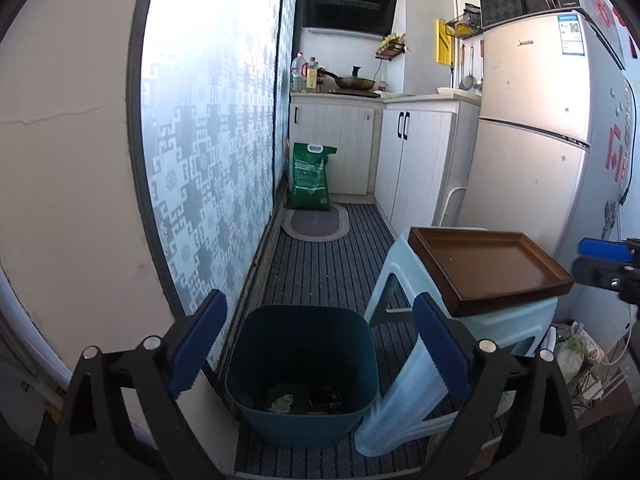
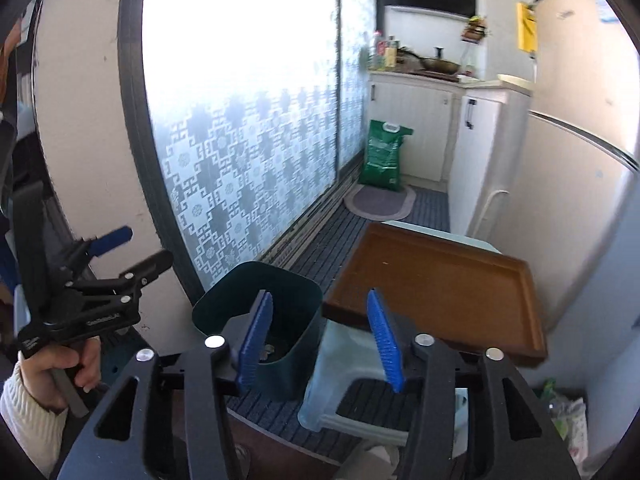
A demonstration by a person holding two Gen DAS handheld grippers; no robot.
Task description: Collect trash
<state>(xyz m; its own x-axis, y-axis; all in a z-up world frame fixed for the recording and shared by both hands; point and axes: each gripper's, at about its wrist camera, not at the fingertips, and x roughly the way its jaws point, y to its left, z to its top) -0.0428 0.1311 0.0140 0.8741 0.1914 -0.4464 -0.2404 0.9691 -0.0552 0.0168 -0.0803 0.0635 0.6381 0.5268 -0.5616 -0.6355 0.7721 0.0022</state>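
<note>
A dark teal trash bin point(image 1: 302, 372) stands on the striped floor mat, with crumpled trash point(image 1: 282, 403) at its bottom. It also shows in the right wrist view point(image 2: 256, 320). My left gripper point(image 1: 316, 344) is open and empty, held above and in front of the bin. My right gripper point(image 2: 322, 340) is open and empty, above the gap between the bin and the stool. A brown wooden tray point(image 1: 486, 268) lies bare on a pale blue plastic stool point(image 1: 404, 412); the tray also shows in the right wrist view point(image 2: 436, 284).
A frosted patterned glass door point(image 1: 208, 128) runs along the left. White cabinets point(image 1: 416, 152), a fridge point(image 1: 532, 128) and a green sack point(image 1: 311, 176) stand ahead. Bags and cables point(image 1: 576, 356) lie on the floor at the right.
</note>
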